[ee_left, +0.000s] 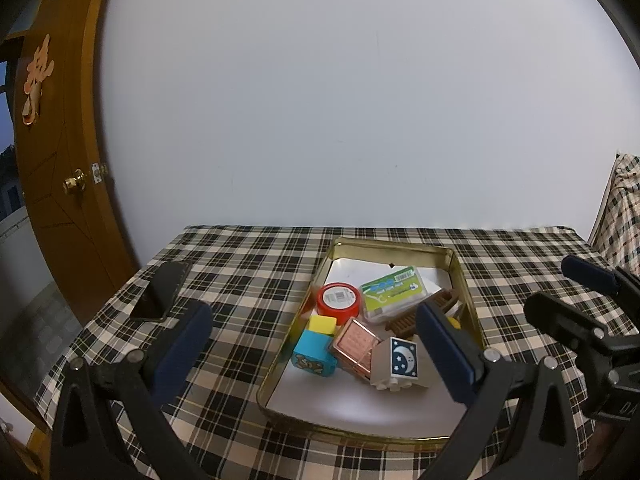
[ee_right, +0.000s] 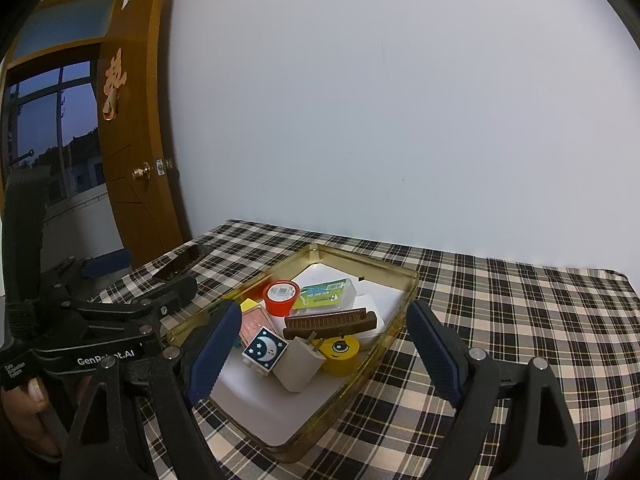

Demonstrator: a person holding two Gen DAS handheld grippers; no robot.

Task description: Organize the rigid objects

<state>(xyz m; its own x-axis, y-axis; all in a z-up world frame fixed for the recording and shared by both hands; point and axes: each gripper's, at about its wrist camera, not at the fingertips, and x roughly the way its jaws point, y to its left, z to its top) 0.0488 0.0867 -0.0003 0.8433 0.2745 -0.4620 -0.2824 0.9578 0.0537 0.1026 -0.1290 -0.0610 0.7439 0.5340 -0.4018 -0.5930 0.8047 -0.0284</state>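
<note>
A gold metal tray (ee_left: 460, 280) (ee_right: 400, 280) sits on the checked tablecloth. It holds a red round tub (ee_left: 339, 299) (ee_right: 281, 297), a green-and-white box (ee_left: 394, 292) (ee_right: 325, 294), a blue-and-yellow block (ee_left: 314, 346), a pink case (ee_left: 355, 342) (ee_right: 256, 325), a moon-print brick (ee_left: 402, 364) (ee_right: 265, 347), a brown ridged piece (ee_right: 330, 322) and a yellow wheel (ee_right: 340, 354). My left gripper (ee_left: 316, 354) is open and empty, just before the tray. My right gripper (ee_right: 324, 354) is open and empty, above the tray's near end.
A black phone (ee_left: 162, 292) (ee_right: 184, 262) lies on the table's left side. A wooden door (ee_left: 60, 160) stands at left. The white wall is behind the table. The right gripper (ee_left: 584, 312) shows in the left wrist view, the left gripper (ee_right: 120, 312) in the right.
</note>
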